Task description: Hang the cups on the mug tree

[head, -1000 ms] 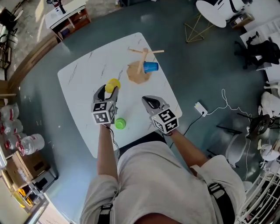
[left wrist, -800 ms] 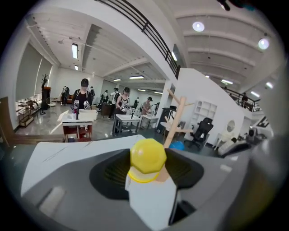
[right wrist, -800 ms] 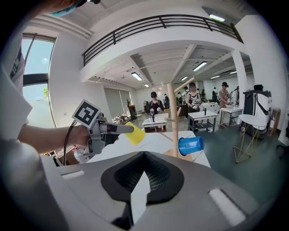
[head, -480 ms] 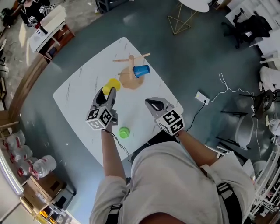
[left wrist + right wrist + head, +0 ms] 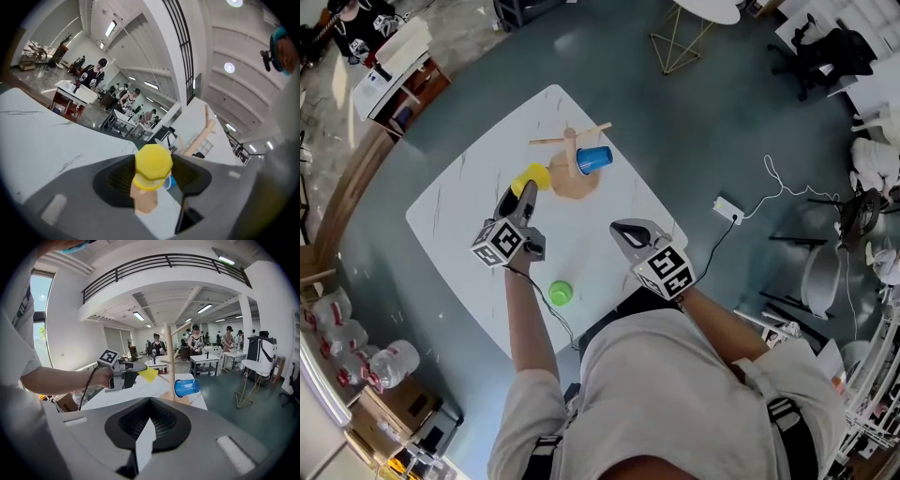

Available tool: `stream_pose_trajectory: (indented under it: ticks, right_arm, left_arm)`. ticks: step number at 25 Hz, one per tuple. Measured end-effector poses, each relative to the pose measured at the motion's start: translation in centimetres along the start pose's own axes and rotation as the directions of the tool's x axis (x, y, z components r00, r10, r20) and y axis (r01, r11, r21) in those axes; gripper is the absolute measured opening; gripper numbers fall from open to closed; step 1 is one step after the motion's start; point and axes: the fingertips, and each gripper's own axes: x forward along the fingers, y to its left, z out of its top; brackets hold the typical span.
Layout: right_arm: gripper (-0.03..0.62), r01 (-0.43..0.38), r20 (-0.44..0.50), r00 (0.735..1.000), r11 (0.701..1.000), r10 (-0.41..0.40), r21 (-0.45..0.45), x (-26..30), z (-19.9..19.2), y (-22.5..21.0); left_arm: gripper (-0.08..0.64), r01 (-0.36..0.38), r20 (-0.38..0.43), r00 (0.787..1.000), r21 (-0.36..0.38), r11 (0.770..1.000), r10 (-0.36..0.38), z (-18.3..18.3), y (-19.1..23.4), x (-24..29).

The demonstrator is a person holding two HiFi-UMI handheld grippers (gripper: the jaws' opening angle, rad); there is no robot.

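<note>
My left gripper [image 5: 526, 190] is shut on a yellow cup [image 5: 531, 177], held above the white table [image 5: 459, 202] just left of the wooden mug tree [image 5: 571, 150]. In the left gripper view the yellow cup [image 5: 152, 165] sits between the pads, its bottom facing the camera, with the mug tree [image 5: 202, 134] behind it. A blue cup [image 5: 593, 159] hangs on a right-hand peg of the tree. A green cup [image 5: 560, 293] stands on the table near the front edge. My right gripper [image 5: 627, 231] is shut and empty over the table's near right; its view shows the mug tree [image 5: 168, 363], blue cup [image 5: 186, 387] and yellow cup [image 5: 148, 374].
The tree's round wooden base [image 5: 573, 180] rests at the table's far side. A power strip and cable [image 5: 728, 209] lie on the floor to the right. Boxes and bottles [image 5: 356, 356] crowd the floor at left. Other tables stand in the background.
My left gripper has carried the yellow cup closer to the mug tree. The right gripper and the green cup have stayed about where they were.
</note>
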Motion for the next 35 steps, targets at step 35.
stream_pose_trajectory:
  ticks: [35]
  right_arm:
    - [-0.002, -0.008, 0.019, 1.0, 1.0, 0.008, 0.004, -1.8, -1.1, 0.3]
  left_arm:
    - [0.339, -0.082, -0.131, 0.988, 0.048, 0.995, 0.088, -3.0, -0.1, 1.2]
